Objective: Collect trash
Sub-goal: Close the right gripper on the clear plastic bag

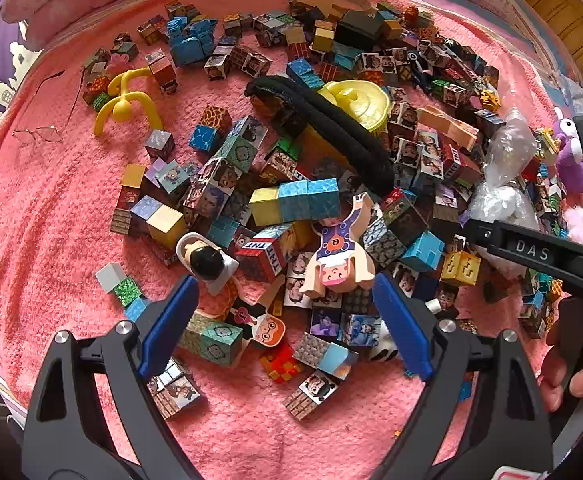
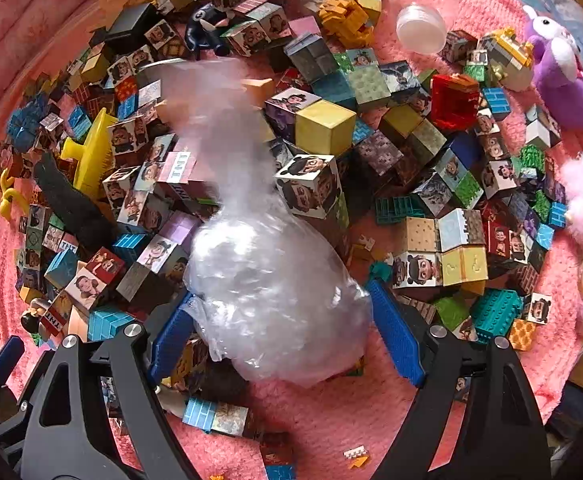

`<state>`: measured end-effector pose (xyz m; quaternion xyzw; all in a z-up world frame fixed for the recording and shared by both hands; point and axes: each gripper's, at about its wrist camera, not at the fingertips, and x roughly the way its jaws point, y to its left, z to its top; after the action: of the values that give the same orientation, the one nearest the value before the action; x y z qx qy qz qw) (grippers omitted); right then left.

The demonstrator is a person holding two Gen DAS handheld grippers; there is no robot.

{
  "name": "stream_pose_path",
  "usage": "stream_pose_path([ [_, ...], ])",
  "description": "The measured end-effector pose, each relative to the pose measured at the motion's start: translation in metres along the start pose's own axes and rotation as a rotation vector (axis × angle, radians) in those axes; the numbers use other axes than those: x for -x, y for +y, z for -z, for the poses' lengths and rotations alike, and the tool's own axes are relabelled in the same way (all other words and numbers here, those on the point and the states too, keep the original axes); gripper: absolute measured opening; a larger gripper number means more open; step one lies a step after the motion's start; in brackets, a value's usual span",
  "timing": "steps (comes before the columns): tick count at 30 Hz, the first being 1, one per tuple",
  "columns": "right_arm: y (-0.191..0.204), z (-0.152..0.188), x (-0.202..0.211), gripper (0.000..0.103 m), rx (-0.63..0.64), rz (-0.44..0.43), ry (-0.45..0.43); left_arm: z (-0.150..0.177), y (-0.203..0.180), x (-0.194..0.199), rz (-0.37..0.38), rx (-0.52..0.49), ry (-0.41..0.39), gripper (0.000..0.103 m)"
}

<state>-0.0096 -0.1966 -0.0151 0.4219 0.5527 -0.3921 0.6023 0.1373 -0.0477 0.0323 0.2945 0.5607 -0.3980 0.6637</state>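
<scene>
The right hand-held gripper [image 2: 279, 332] stands wide open around a clear plastic bag [image 2: 275, 300], which touches its left pad. The left hand-held gripper [image 1: 285, 316], also wide open and empty, hovers over picture cubes [image 1: 291, 200] strewn across a pink blanket [image 1: 51, 220].

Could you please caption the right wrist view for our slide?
Open right tongs straddle a clear plastic bag among toy blocks on a pink blanket.

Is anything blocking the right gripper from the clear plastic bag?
Nothing visible does. The clear plastic bag already sits between the open jaws of the right gripper, resting on toy blocks.
</scene>
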Motion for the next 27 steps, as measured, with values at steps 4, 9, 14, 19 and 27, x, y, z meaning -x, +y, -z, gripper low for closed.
stream_pose_path([
  [4,0.000,-0.001,-0.006,0.062,-0.014,-0.039,0.034,-0.001,0.001,-0.004,-0.005,0.006,0.013,0.085],
  [9,-0.002,0.003,-0.003,0.053,-0.031,-0.038,0.016,-0.001,-0.002,-0.003,-0.009,-0.005,0.013,0.085],
  [14,-0.005,0.012,0.013,0.051,-0.036,-0.044,-0.027,0.001,-0.004,-0.001,-0.003,-0.014,0.012,0.085],
  [19,-0.009,0.019,0.027,0.051,-0.056,-0.058,-0.060,0.007,-0.012,0.003,0.041,-0.038,0.003,0.085],
  [27,-0.027,0.042,0.028,0.051,-0.069,-0.069,-0.057,0.023,-0.066,0.003,0.124,-0.237,0.008,0.085],
])
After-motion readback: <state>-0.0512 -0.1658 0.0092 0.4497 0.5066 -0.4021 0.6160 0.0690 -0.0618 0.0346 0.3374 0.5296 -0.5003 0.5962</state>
